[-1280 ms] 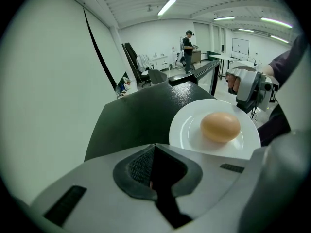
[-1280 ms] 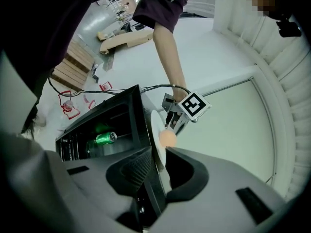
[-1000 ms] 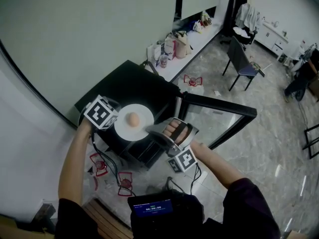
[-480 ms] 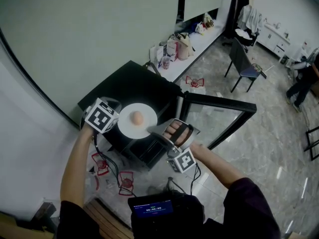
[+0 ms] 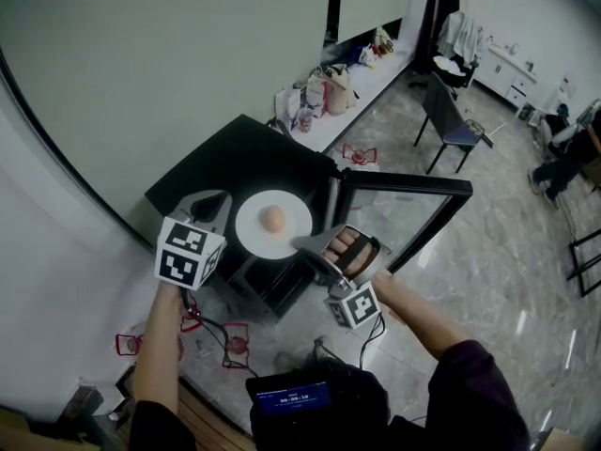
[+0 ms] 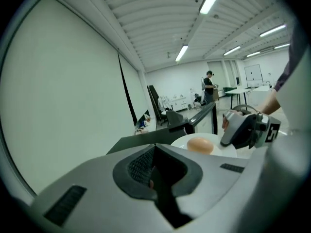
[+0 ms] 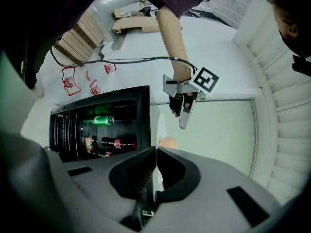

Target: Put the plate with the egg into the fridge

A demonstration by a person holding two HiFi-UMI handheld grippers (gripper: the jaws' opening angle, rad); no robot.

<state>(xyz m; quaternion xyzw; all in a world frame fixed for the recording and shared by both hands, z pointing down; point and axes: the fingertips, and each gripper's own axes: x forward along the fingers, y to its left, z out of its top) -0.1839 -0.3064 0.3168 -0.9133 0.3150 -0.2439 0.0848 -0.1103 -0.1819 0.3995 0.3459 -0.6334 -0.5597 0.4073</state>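
A white plate (image 5: 286, 238) with a brown egg (image 5: 272, 218) on it hovers over the front edge of the small black fridge (image 5: 235, 163). My right gripper (image 5: 302, 244) is shut on the plate's near right rim; its jaws have just been closing, with the rim between them. In the right gripper view the plate (image 7: 158, 171) runs edge-on between the jaws, and the egg (image 7: 168, 142) shows beyond. My left gripper (image 5: 214, 202) hangs left of the plate, apart from it, jaws shut on nothing. From it I see the egg (image 6: 200, 144) and the right gripper (image 6: 227, 141).
The fridge's glass door (image 5: 408, 216) stands open to the right. Inside are a green can (image 7: 102, 121) and a bottle (image 7: 116, 142). Cables with red markers (image 5: 235, 341) lie on the floor. A chair (image 5: 455, 120) and bags (image 5: 324, 87) stand farther back.
The left gripper has come off the plate's left edge, risen and drawn back towards me. The plate has shifted slightly right with the right gripper.
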